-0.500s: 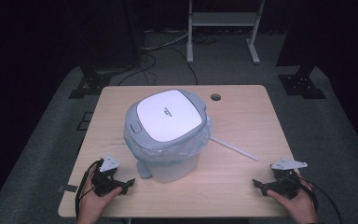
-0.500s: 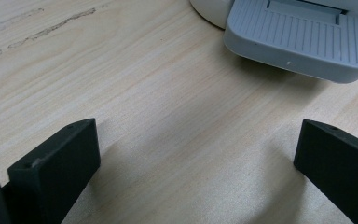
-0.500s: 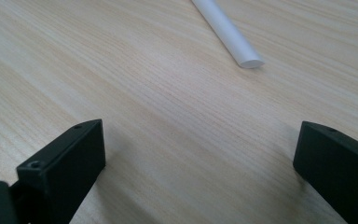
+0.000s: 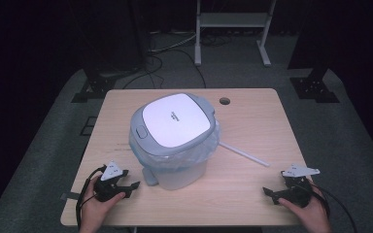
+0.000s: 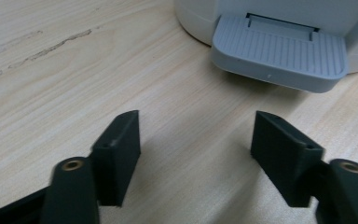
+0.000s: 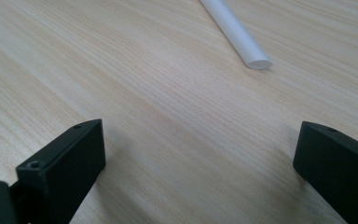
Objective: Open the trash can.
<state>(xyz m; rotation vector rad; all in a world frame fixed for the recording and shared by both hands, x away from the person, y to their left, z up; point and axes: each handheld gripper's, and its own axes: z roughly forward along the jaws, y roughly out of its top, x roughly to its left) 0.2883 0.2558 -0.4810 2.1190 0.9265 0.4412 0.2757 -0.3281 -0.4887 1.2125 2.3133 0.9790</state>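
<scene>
Both grippers rest open and empty, lower corners. Left gripper [image 4: 132, 186] faces the bin [image 4: 175, 141] pedal [image 5: 279, 58]; right gripper [image 4: 270, 192] faces the white tube [image 6: 235, 32]. Nothing is grasped yet.

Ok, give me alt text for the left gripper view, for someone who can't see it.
Two black fingers stand open over bare wooden table, nothing between them. Just ahead is the bin's grey ribbed foot pedal.

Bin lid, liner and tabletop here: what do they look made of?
Bin lid: likely moulded plastic, with a smooth white panel in a grey frame. Liner: thin translucent plastic film, crinkled at the rim. Tabletop: pale wood or wood-look laminate, with matte grain lines.
</scene>
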